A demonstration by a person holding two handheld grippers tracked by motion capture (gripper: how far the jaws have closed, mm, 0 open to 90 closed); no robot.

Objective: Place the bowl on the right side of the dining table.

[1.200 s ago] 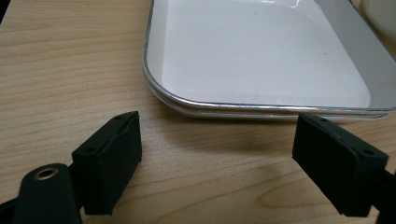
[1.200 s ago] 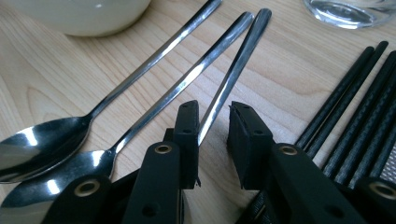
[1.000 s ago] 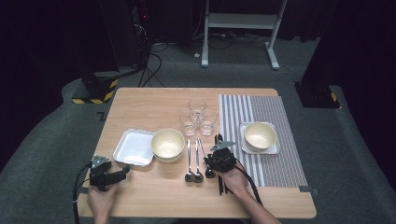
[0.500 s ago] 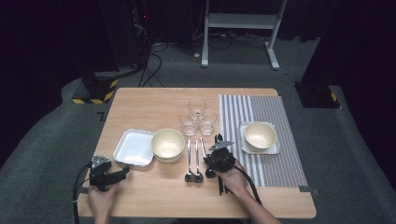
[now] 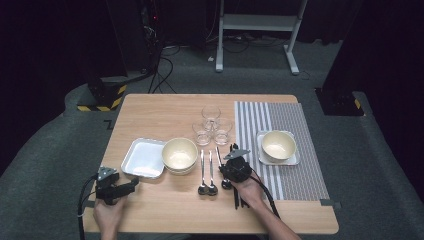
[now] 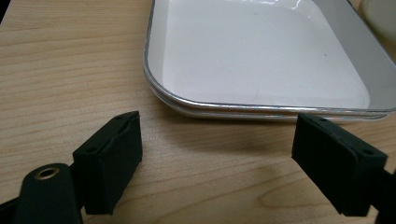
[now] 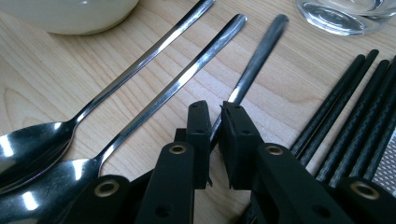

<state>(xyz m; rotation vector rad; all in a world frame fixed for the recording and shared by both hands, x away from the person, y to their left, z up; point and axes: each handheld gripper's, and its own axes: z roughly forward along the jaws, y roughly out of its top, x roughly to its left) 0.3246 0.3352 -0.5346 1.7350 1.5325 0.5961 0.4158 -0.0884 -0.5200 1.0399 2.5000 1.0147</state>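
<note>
Polished steel catches the light along three long-handled spoons laid parallel on the pale wooden tabletop [image 5: 150, 115], bowls toward the person; the rightmost steel spoon [image 7: 254, 65] runs between the fingers [image 7: 201, 140] of the right gripper [image 5: 235, 167], which have just been closing and now stand nearly together about its slim handle (whether the pads already press it cannot be told). The two neighbouring spoons [image 7: 140, 70] lie just beside it, untouched, and a bundle of black chopsticks [image 7: 345, 112] lies on the gripper's other side, so a narrow approach along the handle seems chosen to avoid both. The left gripper [image 5: 112, 186] rests low near the tabletop's near-left corner, its fingers [image 6: 112, 163] wide apart and holding nothing, facing the rim of the shallow white square metal tray [image 6: 261, 107]; it appears parked out of the way. Compared with the earlier high view, both hands lie where they did and no tableware has shifted; only the right fingers have narrowed on the spoon
</note>
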